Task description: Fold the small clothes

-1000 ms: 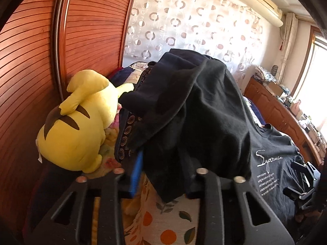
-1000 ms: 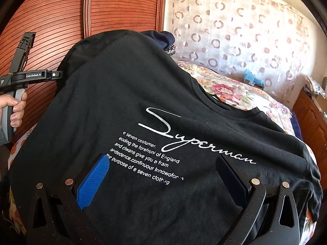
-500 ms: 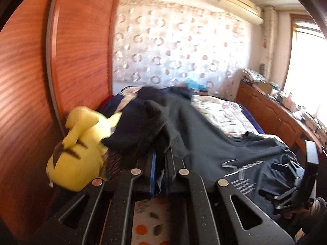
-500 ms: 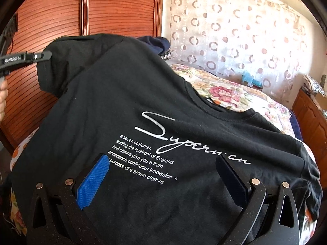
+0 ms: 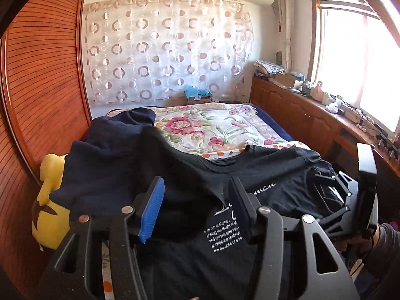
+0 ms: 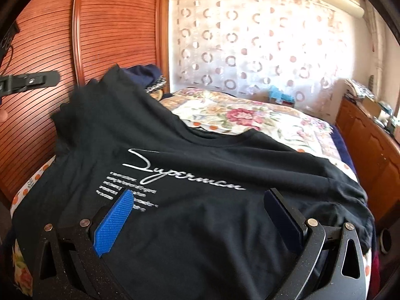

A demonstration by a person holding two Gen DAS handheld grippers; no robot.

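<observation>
A black T-shirt (image 6: 200,175) with white "Superman" script lies face up on the bed; it also shows in the left wrist view (image 5: 287,182). Its left sleeve side (image 5: 175,175) is folded inward over the chest. My left gripper (image 5: 197,207) is open just above that folded part, holding nothing. My right gripper (image 6: 200,215) is open and hovers over the shirt's lower front, empty. The right gripper's body (image 5: 350,200) shows at the right of the left wrist view. The left gripper's finger (image 6: 30,83) shows at the left edge of the right wrist view.
A dark navy garment (image 5: 110,155) is heaped behind the shirt by the slatted wooden wall (image 5: 37,100). A yellow plush toy (image 5: 50,212) lies at the bed's left edge. The floral bedspread (image 5: 212,130) stretches behind. A wooden cabinet (image 5: 312,120) runs along the right.
My left gripper carried the shirt's sleeve side inward over the chest, then opened and let it go. The right gripper stayed open over the lower front.
</observation>
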